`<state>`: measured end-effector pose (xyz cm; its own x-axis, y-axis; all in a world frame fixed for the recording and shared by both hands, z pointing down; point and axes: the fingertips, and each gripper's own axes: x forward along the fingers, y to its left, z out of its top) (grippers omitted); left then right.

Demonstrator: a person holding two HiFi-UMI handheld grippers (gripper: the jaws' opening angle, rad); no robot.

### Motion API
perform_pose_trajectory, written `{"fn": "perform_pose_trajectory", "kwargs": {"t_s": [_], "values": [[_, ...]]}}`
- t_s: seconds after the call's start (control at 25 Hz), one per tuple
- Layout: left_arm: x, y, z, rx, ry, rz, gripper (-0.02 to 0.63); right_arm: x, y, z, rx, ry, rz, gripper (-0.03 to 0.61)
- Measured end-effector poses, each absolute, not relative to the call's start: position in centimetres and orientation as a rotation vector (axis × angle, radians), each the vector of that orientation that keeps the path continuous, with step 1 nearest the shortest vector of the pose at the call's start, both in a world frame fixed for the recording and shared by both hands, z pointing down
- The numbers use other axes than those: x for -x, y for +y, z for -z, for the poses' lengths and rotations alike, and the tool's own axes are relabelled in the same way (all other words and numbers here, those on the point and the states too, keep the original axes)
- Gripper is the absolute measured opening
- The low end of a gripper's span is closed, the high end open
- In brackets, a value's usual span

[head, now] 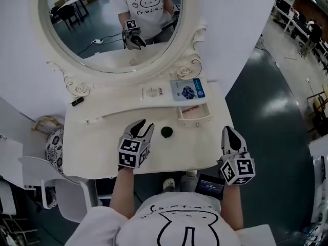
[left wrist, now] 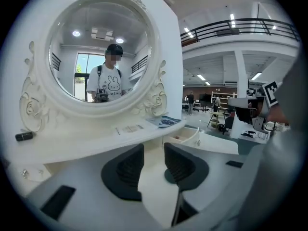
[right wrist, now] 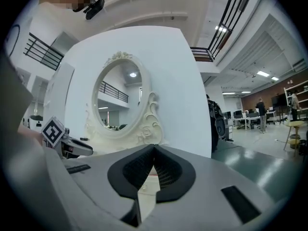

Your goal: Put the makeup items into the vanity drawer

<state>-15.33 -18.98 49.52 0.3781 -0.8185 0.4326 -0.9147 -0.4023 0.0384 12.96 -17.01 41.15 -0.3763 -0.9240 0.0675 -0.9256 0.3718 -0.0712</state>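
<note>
A small drawer [head: 195,115] stands pulled out at the right of the white vanity [head: 102,137], with something pinkish inside. A blue packet [head: 188,90] and a white flat item [head: 152,92] lie on the shelf under the mirror. A black tube [head: 77,101] lies at the shelf's left end. A dark round compact [head: 166,132] sits on the tabletop. My left gripper [head: 144,124] is open and empty just left of the compact [left wrist: 168,176], which its right finger half hides. My right gripper [head: 230,136] is shut on nothing at the table's right front corner.
The oval mirror [head: 115,19] with its scrolled frame rises behind the shelf. A chair [head: 46,173] and a patterned bag [head: 53,146] stand left of the table. Dark floor [head: 266,111] lies to the right. A white panel [right wrist: 187,95] backs the vanity.
</note>
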Motion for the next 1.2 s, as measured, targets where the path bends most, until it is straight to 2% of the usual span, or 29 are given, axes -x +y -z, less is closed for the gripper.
{"fn": "perform_pose_trajectory", "kwargs": {"t_s": [0.24, 0.6, 0.8, 1.0, 1.2], "values": [[16.5, -17.8, -50.0, -2.327, -1.563, -0.475, 0.156, -11.3, -17.0, -41.6, -1.666, -2.616, -0.150, 0.014], [13.5, -18.1, -52.7, -2.300, -1.525, -0.470, 0.157, -14.1, -16.2, -44.0, -1.681, -2.545, -0.200, 0.014], [11.1, -19.0, -55.1, -2.284, -1.465, -0.508, 0.205, -16.1, -16.1, -45.7, -1.714, -2.497, -0.239, 0.014], [8.7, -19.5, -58.6, -2.229, -1.397, -0.623, 0.283, -18.1, -16.1, -47.8, -1.741, -2.445, -0.292, 0.014], [8.0, -19.7, -60.9, -2.155, -1.381, -0.772, 0.293, -19.0, -16.4, -48.7, -1.768, -2.423, -0.325, 0.014]]}}
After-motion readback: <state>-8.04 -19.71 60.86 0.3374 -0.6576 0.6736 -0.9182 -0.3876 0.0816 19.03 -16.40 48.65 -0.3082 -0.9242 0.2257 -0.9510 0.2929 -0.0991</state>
